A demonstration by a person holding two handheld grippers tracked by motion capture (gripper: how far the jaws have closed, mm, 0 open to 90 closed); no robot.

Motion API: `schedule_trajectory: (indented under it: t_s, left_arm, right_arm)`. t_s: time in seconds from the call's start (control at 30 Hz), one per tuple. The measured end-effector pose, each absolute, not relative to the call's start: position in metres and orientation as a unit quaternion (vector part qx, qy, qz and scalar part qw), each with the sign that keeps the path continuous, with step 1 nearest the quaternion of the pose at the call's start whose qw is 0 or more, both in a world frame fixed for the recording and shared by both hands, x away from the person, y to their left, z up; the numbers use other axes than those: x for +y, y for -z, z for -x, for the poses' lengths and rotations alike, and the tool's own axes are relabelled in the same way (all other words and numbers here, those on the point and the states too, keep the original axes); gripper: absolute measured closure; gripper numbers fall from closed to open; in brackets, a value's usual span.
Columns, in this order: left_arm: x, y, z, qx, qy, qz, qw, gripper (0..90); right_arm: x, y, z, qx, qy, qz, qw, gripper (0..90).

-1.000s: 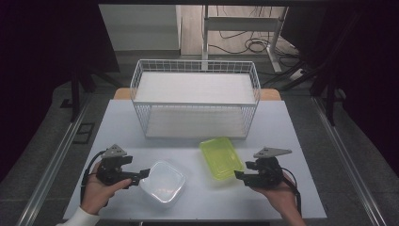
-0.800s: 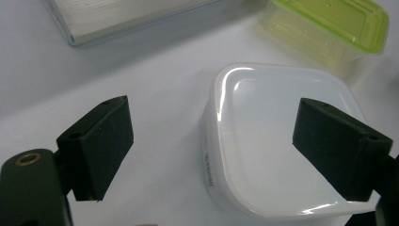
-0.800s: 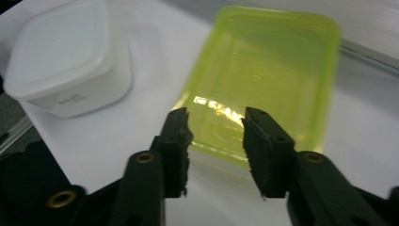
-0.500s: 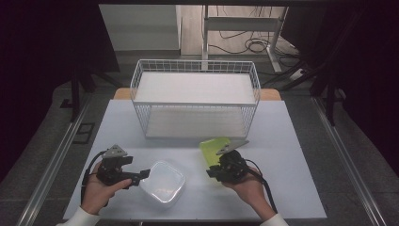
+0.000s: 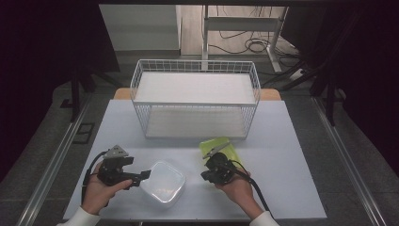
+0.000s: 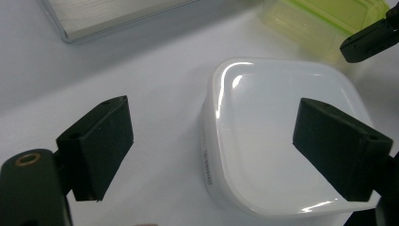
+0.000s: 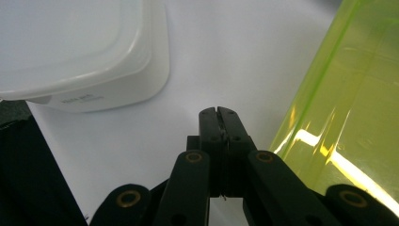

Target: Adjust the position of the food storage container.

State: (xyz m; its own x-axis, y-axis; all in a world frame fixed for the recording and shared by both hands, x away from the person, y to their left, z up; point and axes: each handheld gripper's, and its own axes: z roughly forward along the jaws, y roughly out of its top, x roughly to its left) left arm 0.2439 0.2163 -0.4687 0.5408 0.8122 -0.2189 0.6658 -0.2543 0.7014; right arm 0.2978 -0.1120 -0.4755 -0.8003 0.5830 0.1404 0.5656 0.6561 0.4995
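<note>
Nearest the person, the left gripper [image 5: 147,174] sat low on the white bench [image 5: 291,155], its fingers [image 6: 99,141] spread wide, one on each side of the white box [image 5: 162,181] without touching it. In the left gripper view the box lay lid up between the two pads, its near wall facing the camera.

Just to the right, the right gripper [image 5: 205,176] had its fingers [image 7: 218,123] pressed flat together with nothing between them; they had just been closing. Their tips rested near the bench surface in the gap between the white box and the green box [image 5: 220,148]. In the right gripper view the green box [image 7: 350,108] rose close at the right, tilted, its clear wall just beside the shut fingers, though contact could not be told.

Farther back stood the wire basket [image 5: 195,101], well apart from both boxes, at the far middle of the bench
</note>
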Motion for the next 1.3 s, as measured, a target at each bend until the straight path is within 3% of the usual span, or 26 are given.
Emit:
schedule_trajectory:
  t_s: [0.47,0.97,1.3]
  left_arm:
    - [0.217,0.468,-0.244,0.468,-0.094,-0.787,0.39,12.8]
    - [0.215,0.468,-0.244,0.463,-0.093,-0.79,0.39,12.4]
    - [0.215,0.468,-0.244,0.463,-0.093,-0.791,0.389,12.4]
  right_arm:
    - [-0.123,0.477,-0.294,0.914,-0.243,-0.324,0.032,89.5]
    - [-0.19,0.476,-0.292,0.898,-0.228,-0.372,0.055,89.5]
    - [-0.209,0.475,-0.297,0.89,-0.224,-0.393,0.065,89.5]
